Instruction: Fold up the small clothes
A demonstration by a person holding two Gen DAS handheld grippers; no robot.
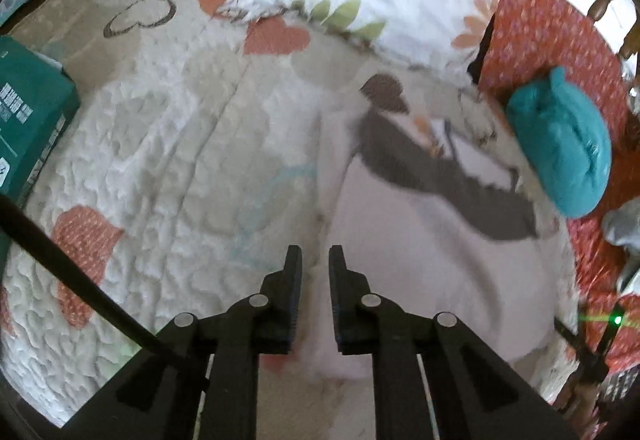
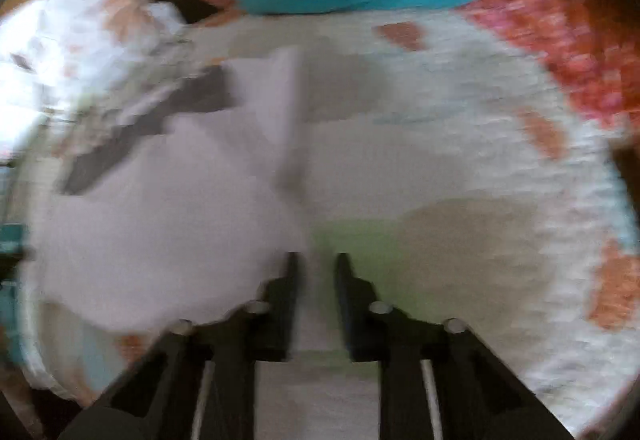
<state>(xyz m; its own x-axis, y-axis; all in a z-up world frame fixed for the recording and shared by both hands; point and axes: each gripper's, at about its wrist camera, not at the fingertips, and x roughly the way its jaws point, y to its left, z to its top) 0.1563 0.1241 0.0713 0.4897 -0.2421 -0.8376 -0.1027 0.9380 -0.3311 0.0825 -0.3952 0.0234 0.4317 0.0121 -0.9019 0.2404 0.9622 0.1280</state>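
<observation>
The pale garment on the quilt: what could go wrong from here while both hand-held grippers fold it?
1. The left hand-held gripper has a narrow gap at the edge of the pale garment; it may catch the quilt too.
2. The right hand-held gripper view is blurred, so its grip at the garment's edge is uncertain and may slip.
3. The teal bundle lies close and could be dragged.

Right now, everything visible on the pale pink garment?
The pale pink garment looks like soft knit with a dark grey band across its far end. It lies spread, slightly rumpled, on the quilted heart-print blanket. In the right wrist view one edge is folded up into a raised flap. Its near edge runs between the left gripper's fingers; whether they pinch it is unclear.
</observation>
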